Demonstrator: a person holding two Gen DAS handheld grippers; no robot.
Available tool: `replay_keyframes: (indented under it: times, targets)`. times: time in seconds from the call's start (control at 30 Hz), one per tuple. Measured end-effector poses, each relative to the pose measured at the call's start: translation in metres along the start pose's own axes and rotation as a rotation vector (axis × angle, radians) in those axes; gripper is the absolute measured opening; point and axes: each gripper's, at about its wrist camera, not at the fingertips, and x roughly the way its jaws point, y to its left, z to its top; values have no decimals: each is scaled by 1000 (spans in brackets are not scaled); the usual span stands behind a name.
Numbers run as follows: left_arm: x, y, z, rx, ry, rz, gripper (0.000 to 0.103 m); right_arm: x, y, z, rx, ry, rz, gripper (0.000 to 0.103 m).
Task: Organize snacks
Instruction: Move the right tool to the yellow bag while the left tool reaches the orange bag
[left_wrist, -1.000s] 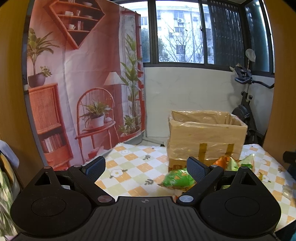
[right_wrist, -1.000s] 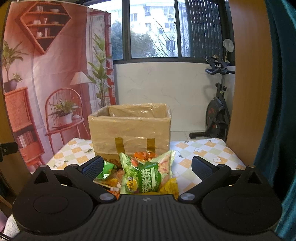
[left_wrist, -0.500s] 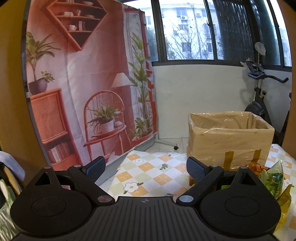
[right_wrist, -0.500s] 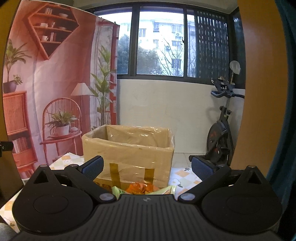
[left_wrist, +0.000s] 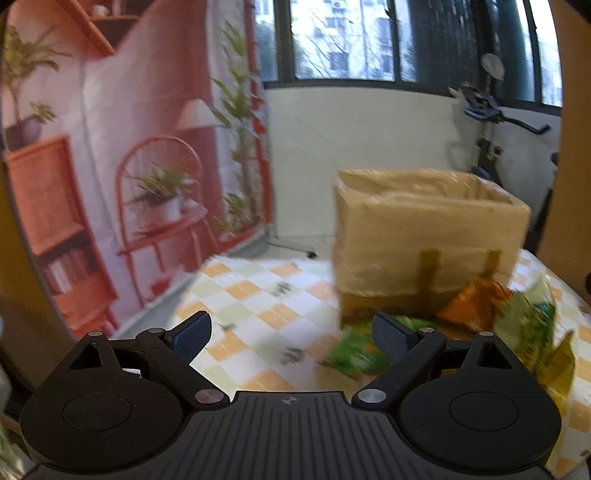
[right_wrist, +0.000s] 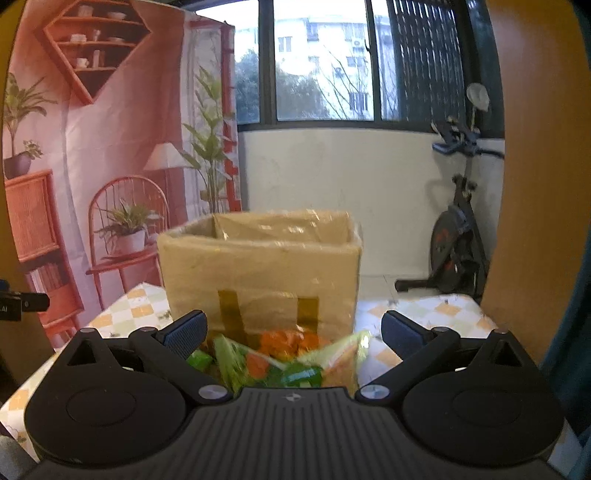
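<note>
An open cardboard box (left_wrist: 428, 236) (right_wrist: 262, 269) wrapped in clear tape stands on the checked tablecloth (left_wrist: 258, 317). Several snack bags lie heaped at its front: a green bag (left_wrist: 354, 350), an orange bag (left_wrist: 472, 302) and a green-and-clear bag (left_wrist: 532, 325). In the right wrist view the green bag (right_wrist: 299, 369) and the orange bag (right_wrist: 288, 339) show just past the gripper body. My left gripper (left_wrist: 291, 334) hangs open over the cloth, left of the heap. My right gripper (right_wrist: 293, 332) is open and faces the box, with the bags below it. Neither holds anything.
A printed backdrop (right_wrist: 110, 147) of shelves and plants hangs at the left. An exercise bike (right_wrist: 458, 236) stands at the back right by the window. A wooden panel (right_wrist: 535, 184) rises at the right. The table's left edge (left_wrist: 192, 288) lies near my left gripper.
Both views have tipped back down toward the table after rising half a second ago. The left view is blurred from moving. The bags and the box have not moved.
</note>
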Motion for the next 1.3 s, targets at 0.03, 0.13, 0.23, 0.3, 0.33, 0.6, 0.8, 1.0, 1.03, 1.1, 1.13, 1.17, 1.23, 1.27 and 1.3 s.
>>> replay_keyframes:
  times: [0.03, 0.13, 0.23, 0.3, 0.33, 0.6, 0.8, 1.0, 1.03, 1.1, 1.13, 1.17, 1.23, 1.27, 1.3]
  targets:
    - [4, 0, -3, 0, 15, -27, 95, 1, -2, -4, 2, 9, -5, 102]
    - [15, -13, -17, 2, 71, -106, 95, 5, -9, -17, 11, 48, -22, 102]
    - [22, -24, -33, -11, 111, -160, 95, 7, -13, -34, 11, 83, -39, 102]
    - [26, -28, -41, -21, 135, -191, 95, 9, -12, -46, -3, 109, -47, 102]
    - [29, -31, -44, -27, 144, -202, 95, 10, -13, -53, -14, 121, -49, 102]
    - [52, -48, -68, -25, 205, -218, 95, 23, 1, -90, -71, 201, -34, 101]
    - [63, -50, -75, -52, 249, -233, 95, 30, 8, -105, -95, 232, -13, 101]
    - [69, -59, -83, -29, 261, -233, 95, 43, 12, -116, -107, 253, -43, 102]
    - [69, -60, -84, -31, 263, -240, 95, 46, 13, -119, -118, 251, -51, 102]
    - [71, -61, -86, -31, 263, -245, 95, 52, 15, -124, -127, 263, -67, 102]
    - [72, -62, -86, -33, 263, -247, 95, 54, 15, -126, -129, 269, -76, 102]
    - [73, -62, -87, -37, 264, -253, 95, 56, 14, -128, -129, 274, -80, 101]
    - [75, -62, -88, -44, 268, -263, 95, 58, 11, -130, -120, 274, -78, 99]
    - [77, -64, -88, -48, 271, -267, 96, 57, 9, -131, -114, 269, -72, 98]
    - [79, -65, -89, -52, 278, -273, 96, 57, 8, -131, -108, 264, -70, 98]
